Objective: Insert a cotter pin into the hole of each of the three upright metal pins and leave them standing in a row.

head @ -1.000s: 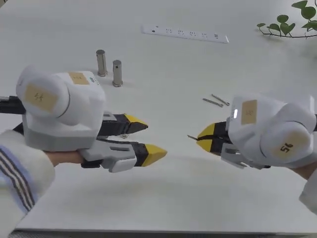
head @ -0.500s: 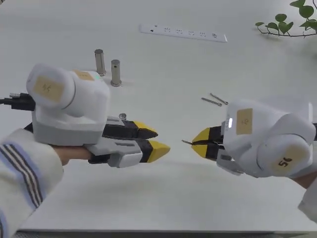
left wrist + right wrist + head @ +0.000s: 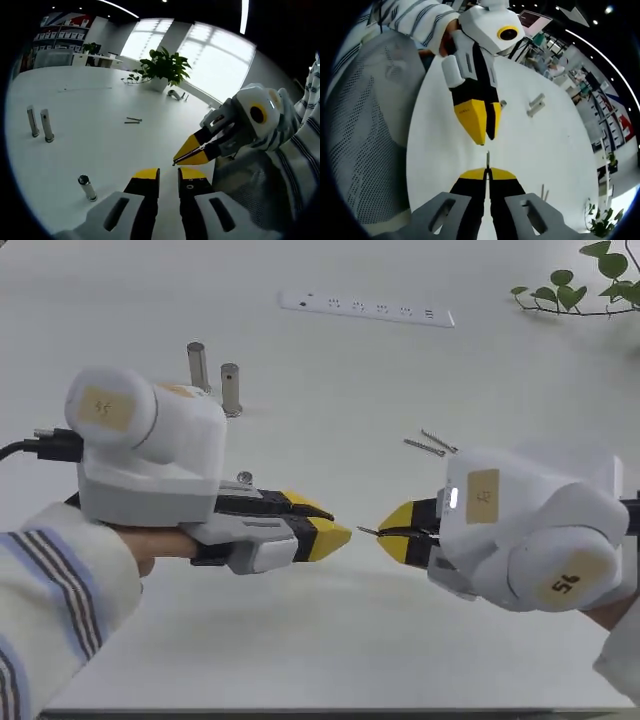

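Observation:
My right gripper (image 3: 392,537) (image 3: 487,172) is shut on a thin cotter pin (image 3: 367,532) (image 3: 487,158) that sticks out past its yellow tips. My left gripper (image 3: 337,532) (image 3: 170,174) faces it tip to tip, a small gap away, jaws a narrow slit apart with nothing between them. Two upright metal pins (image 3: 199,364) (image 3: 230,388) stand side by side at the far left. A third metal pin (image 3: 243,478) (image 3: 87,187) stands nearer, partly hidden behind the left gripper. Two loose cotter pins (image 3: 430,444) (image 3: 132,120) lie on the table.
A white power strip (image 3: 365,308) lies at the back of the white table (image 3: 330,390). Plant leaves (image 3: 570,292) reach in at the back right. A striped sleeve (image 3: 50,600) covers the arm at the lower left.
The left gripper's jaws have narrowed from wide apart to a slit. Both grippers have moved toward each other, so the held cotter pin now nearly reaches the left tips.

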Tool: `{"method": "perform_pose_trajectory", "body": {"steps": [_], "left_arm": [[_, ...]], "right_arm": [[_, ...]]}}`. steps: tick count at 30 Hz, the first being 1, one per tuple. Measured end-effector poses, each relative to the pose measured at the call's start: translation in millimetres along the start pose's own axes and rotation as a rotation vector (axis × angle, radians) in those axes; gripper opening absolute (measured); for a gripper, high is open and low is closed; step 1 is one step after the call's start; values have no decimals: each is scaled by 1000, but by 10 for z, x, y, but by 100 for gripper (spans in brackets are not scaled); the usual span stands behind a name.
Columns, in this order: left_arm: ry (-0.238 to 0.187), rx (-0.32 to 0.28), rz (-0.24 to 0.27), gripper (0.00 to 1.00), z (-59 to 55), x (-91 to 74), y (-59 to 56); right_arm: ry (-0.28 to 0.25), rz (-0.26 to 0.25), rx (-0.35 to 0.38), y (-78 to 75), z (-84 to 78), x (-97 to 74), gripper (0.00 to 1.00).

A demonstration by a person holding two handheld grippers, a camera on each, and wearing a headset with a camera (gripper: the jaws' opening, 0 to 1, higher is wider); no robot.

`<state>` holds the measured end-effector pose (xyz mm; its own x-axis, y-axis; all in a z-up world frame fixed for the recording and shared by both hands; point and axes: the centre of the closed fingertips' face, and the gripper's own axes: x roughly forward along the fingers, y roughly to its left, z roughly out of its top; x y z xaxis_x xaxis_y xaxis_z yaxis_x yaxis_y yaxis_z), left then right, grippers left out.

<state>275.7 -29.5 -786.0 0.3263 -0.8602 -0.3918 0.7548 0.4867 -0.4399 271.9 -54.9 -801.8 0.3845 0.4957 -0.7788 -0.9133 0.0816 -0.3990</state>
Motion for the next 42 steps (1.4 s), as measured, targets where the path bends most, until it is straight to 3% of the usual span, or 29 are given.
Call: {"method": "perform_pose_trajectory", "body": {"steps": [19, 30, 42], "left_arm": [[10, -93, -37, 6, 8, 83, -57], [19, -203, -59, 2, 4, 115, -41], [36, -281, -71, 1, -20, 134, -35]], "right_arm": [[-15, -12, -30, -4, 93, 19, 2], [-12, -20, -48, -17, 101, 24, 2], [-7, -25, -60, -16, 99, 19, 2]]}}
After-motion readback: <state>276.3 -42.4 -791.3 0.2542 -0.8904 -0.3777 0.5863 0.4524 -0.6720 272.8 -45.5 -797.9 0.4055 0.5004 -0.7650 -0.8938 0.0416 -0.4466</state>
